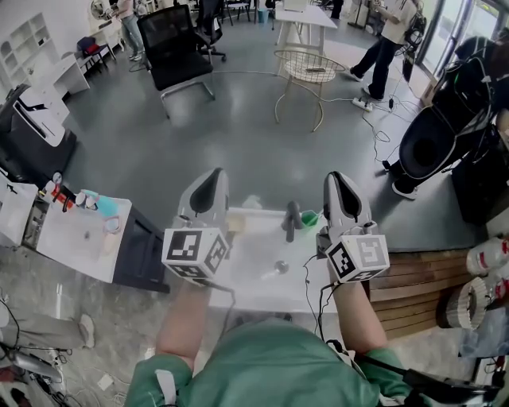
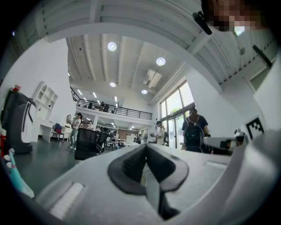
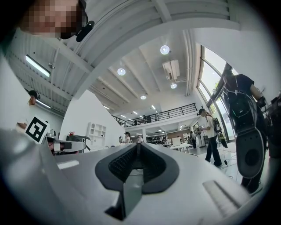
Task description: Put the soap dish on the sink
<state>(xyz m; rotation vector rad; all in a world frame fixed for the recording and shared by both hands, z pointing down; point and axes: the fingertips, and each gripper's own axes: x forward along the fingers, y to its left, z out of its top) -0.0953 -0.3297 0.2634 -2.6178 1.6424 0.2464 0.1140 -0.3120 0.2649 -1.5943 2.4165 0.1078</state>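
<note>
Both tongs, left gripper (image 1: 211, 187) and right gripper (image 1: 340, 187), hang clenched and empty over the sink (image 1: 254, 256), faucet (image 1: 292, 222) at its one o'clock. I can't pick out the soap dish; probably light, slick: pinch its rim.

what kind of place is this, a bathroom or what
Likely a large open workspace or lab, not a bathroom: the white sink stands near an office chair and white table, with a railed mezzanine beyond.

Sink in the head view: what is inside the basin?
Only a metal drain fitting shows in the sink basin. The left gripper and right gripper cover its left and right edges, so anything lying there is hidden.
</note>
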